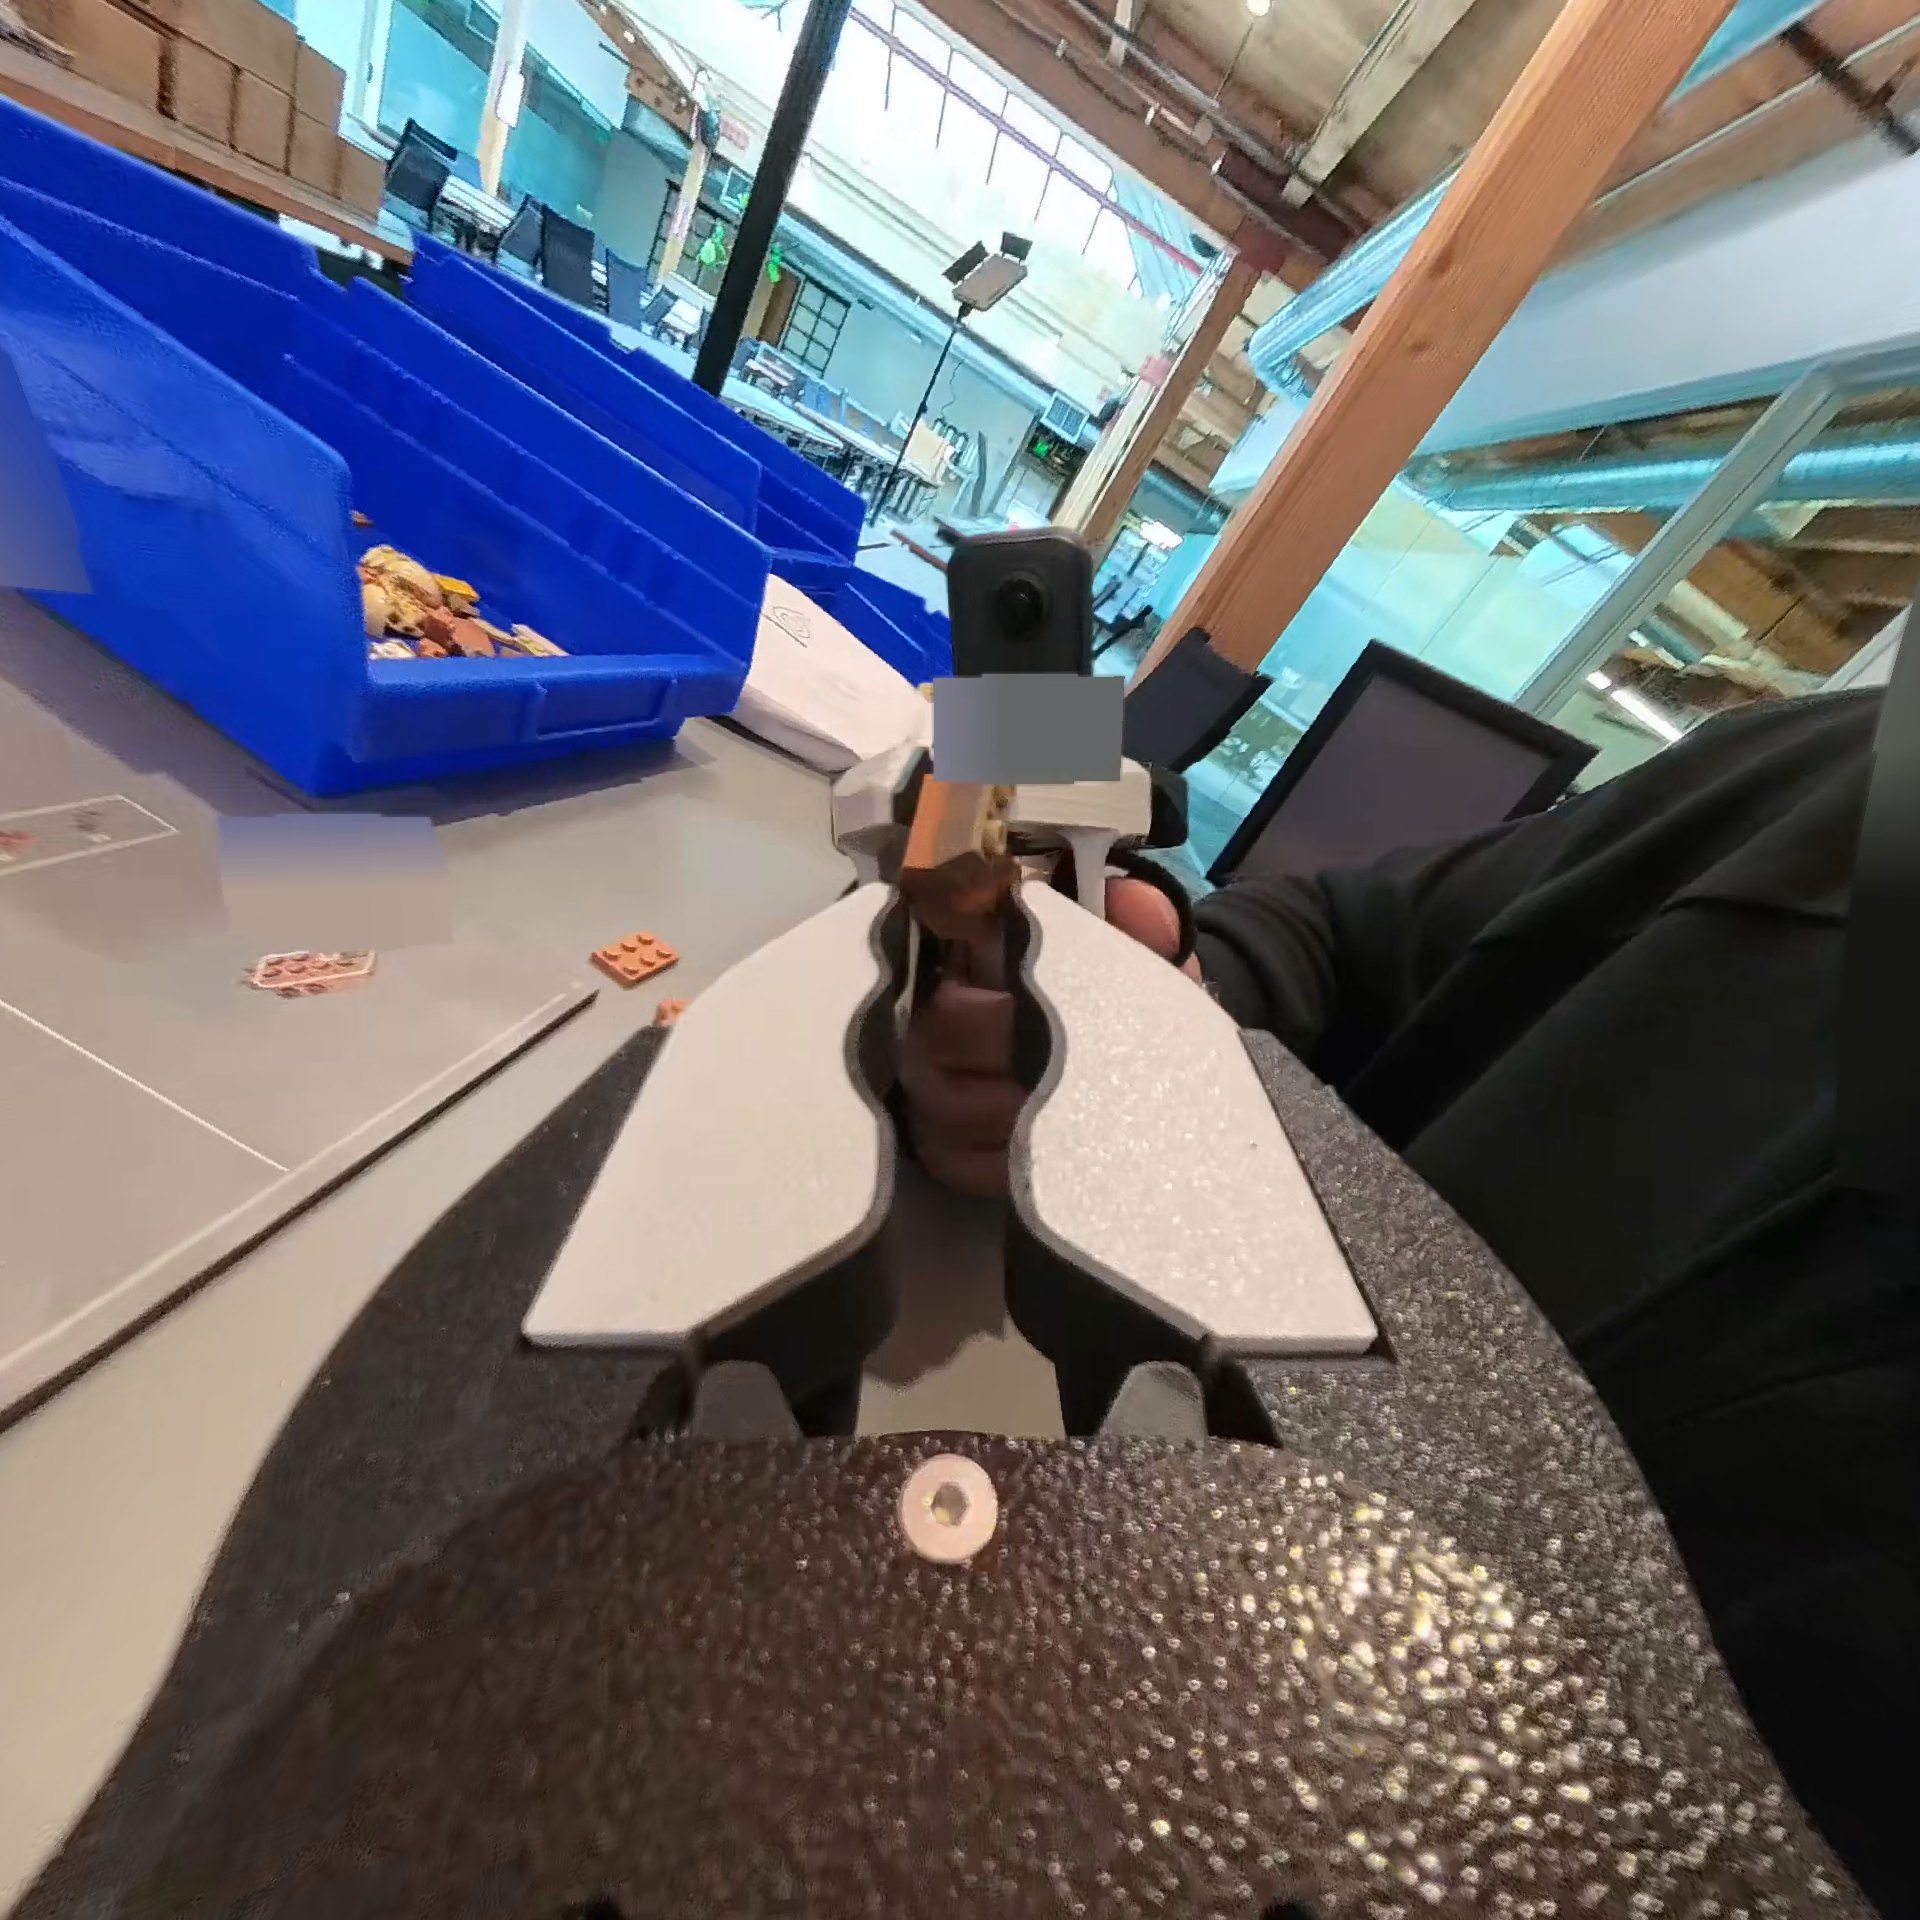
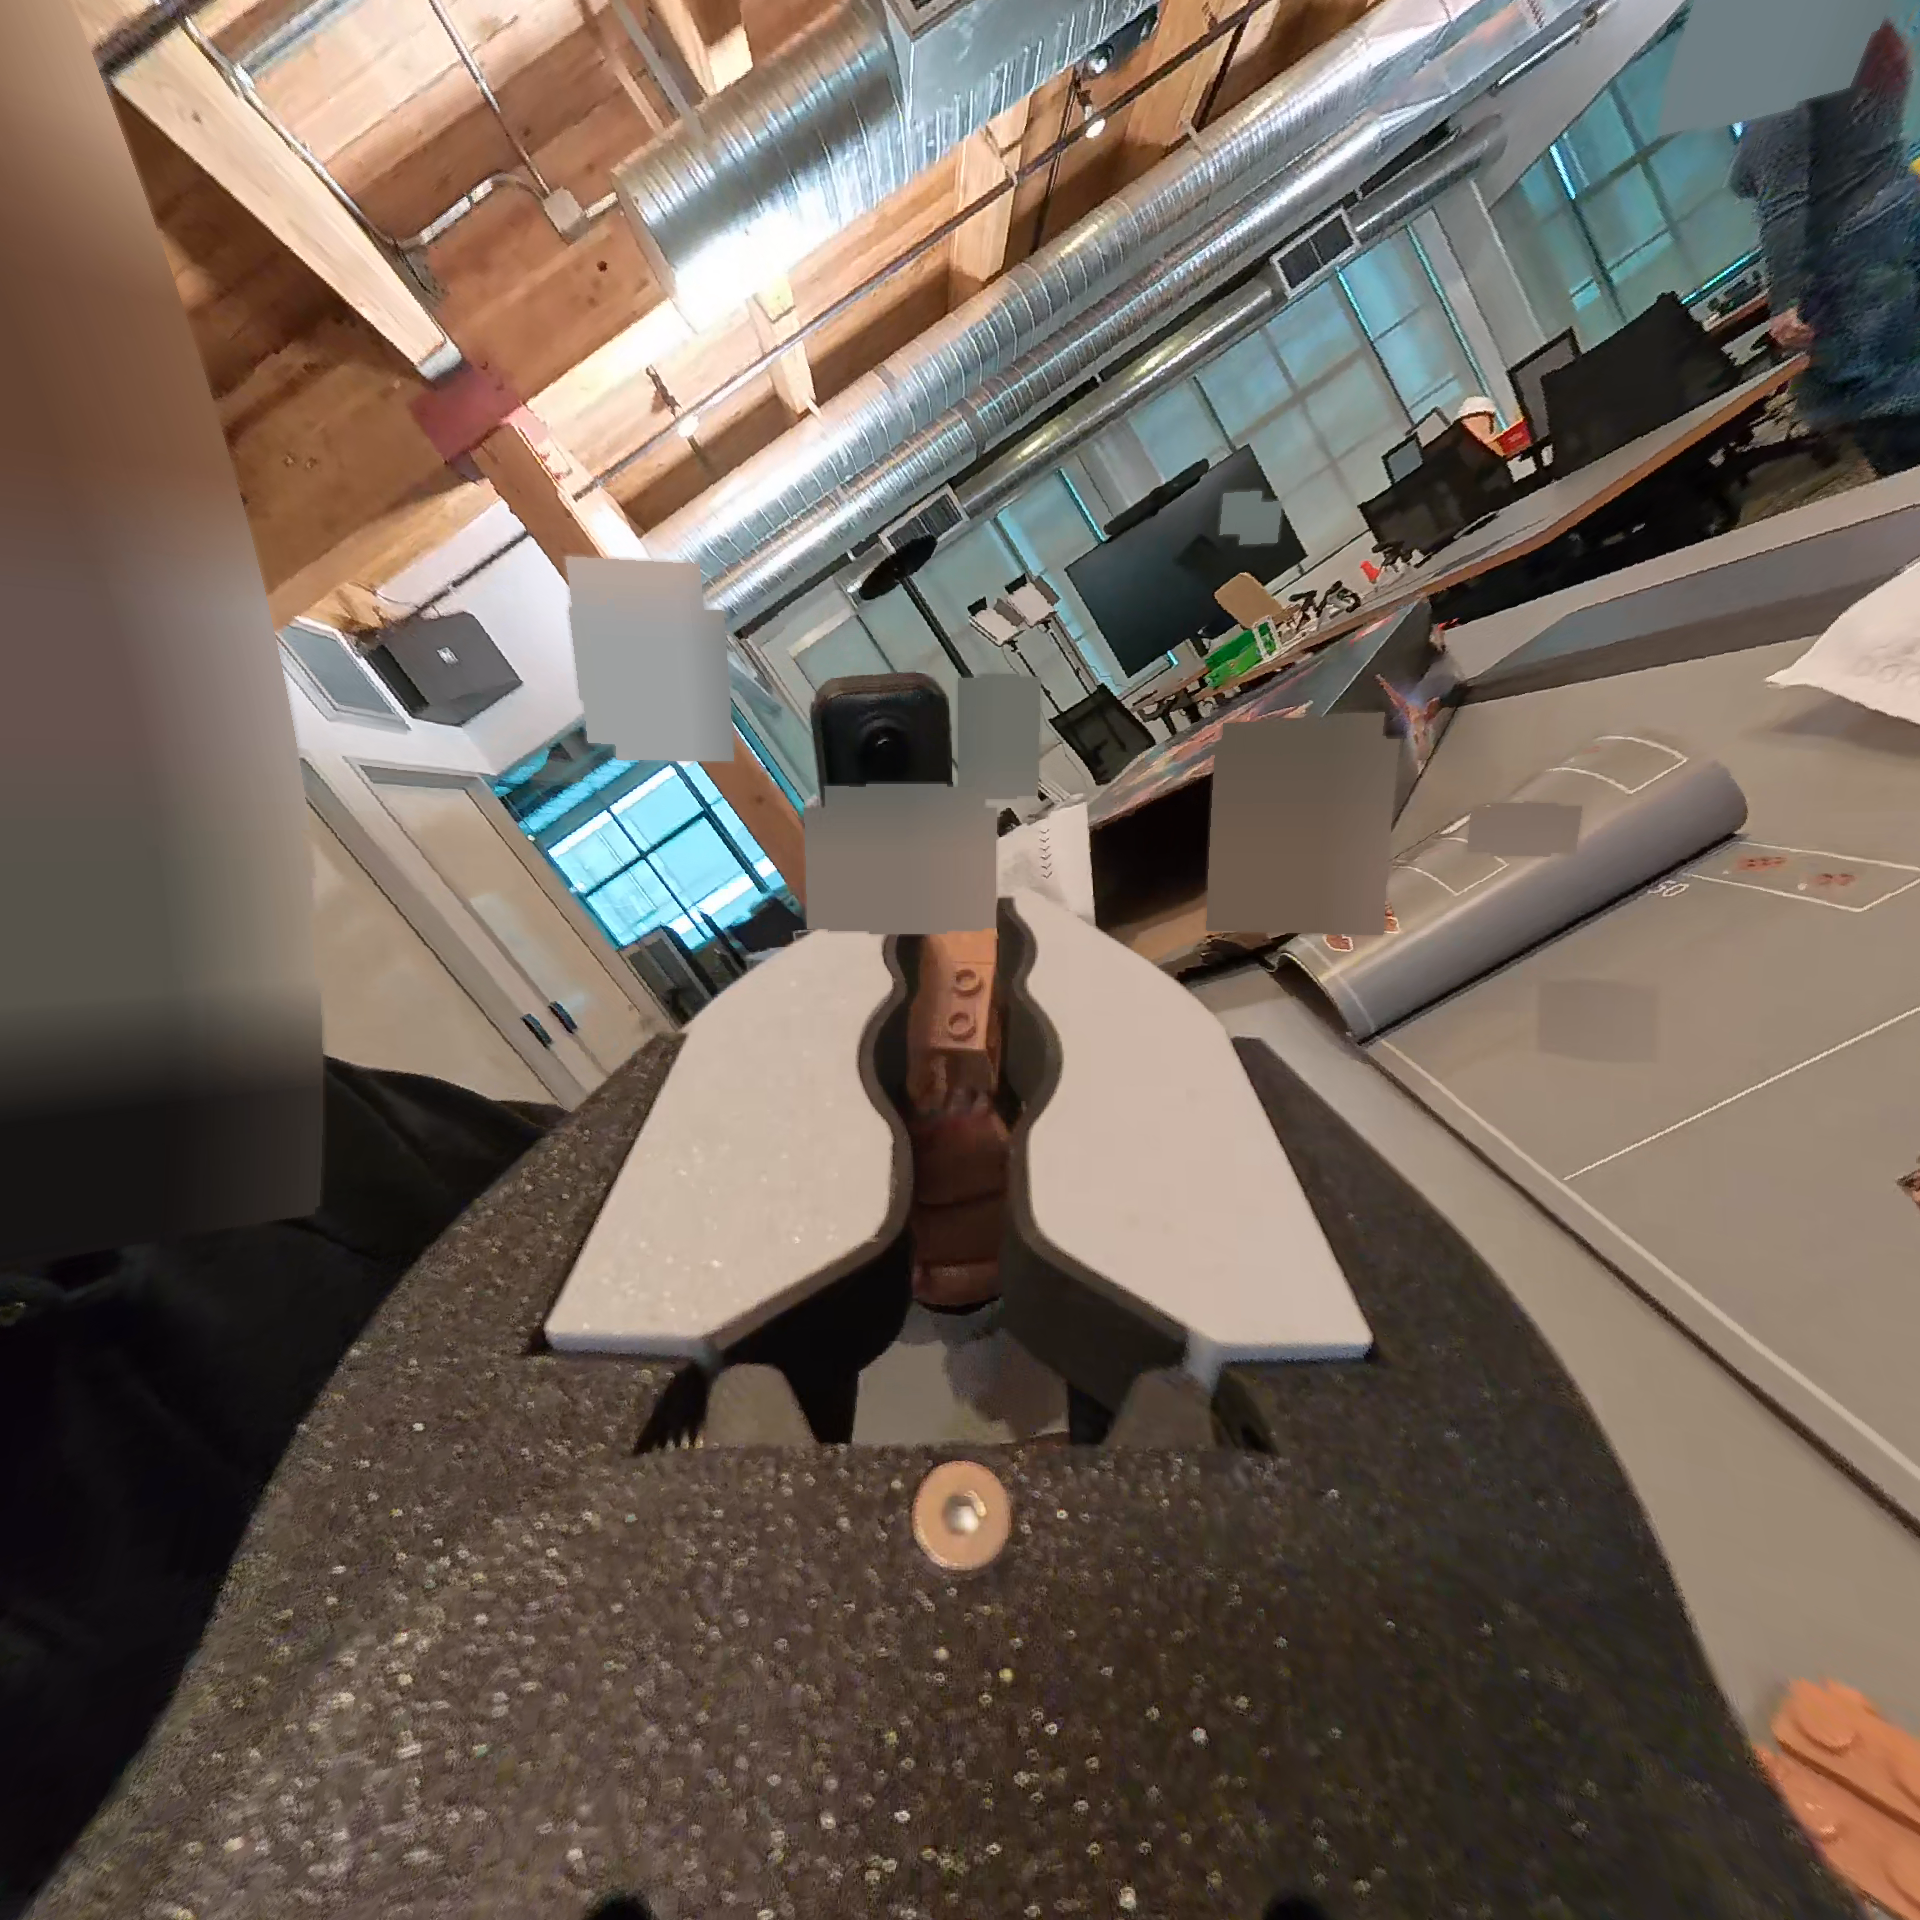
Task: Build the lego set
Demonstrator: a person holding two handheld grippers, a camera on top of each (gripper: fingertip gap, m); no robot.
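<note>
Both tools face each other, raised off the surface: right tool clamps the brown brick assembly, long axis running straight toward the left tool, closed on its far end.

An open loft workspace: exposed wooden beams, silver ventilation ducts, tall windows giving daylight, a grey desk, and black office chairs beyond.

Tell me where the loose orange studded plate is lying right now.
In the left wrist view, the orange studded plate lies flat on the grey table, left of the left gripper and in front of the blue bin.
</note>
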